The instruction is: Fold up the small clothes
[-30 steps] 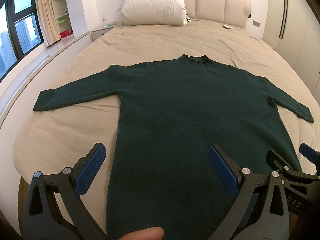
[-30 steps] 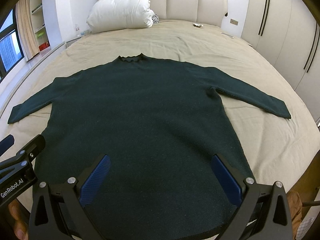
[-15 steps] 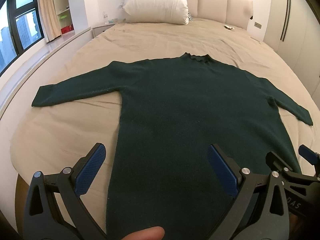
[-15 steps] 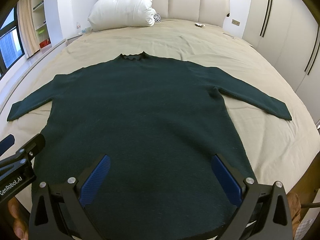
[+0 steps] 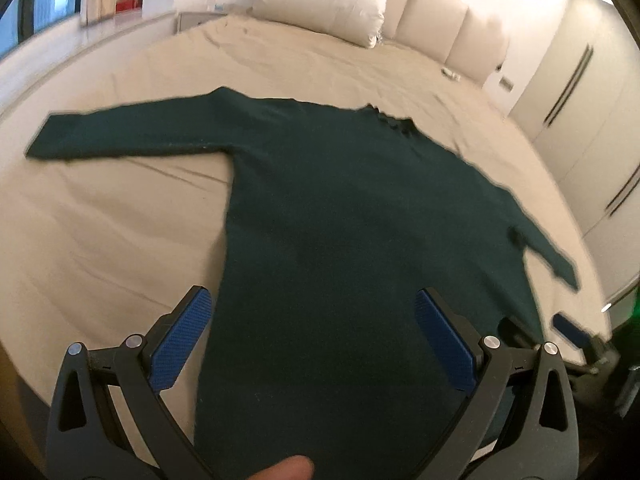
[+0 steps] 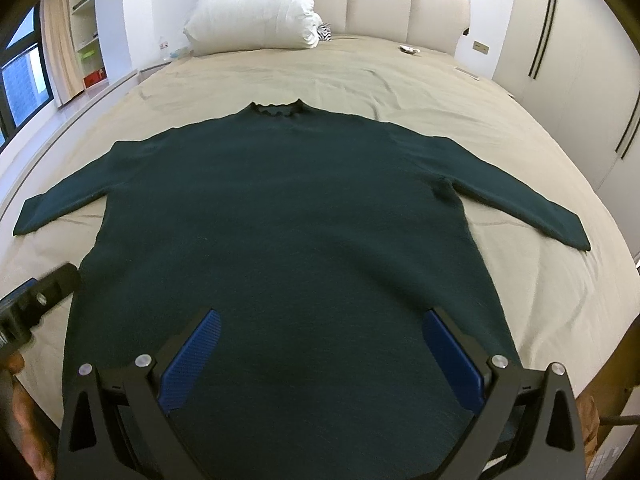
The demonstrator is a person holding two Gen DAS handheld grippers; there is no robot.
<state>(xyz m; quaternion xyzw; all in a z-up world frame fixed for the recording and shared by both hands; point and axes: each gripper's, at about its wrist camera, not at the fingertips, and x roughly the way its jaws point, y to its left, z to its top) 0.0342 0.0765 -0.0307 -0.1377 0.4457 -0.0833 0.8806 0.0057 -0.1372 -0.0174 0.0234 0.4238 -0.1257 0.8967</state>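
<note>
Beige, faintly creased bedsheet (image 6: 360,76) carries a dark green knit sweater (image 6: 288,216) lying flat, sleeves outstretched. Both the left hand-held gripper (image 5: 316,336) and right hand-held gripper (image 6: 320,354) hover spread above its hem. Only the right view is sharp.

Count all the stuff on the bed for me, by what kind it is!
Green sweater: 1
White pillow: 1
Striped black-and-white thing beside the pillow: 1
Small pale object near the headboard, too small to identify: 1
Total: 4
</note>
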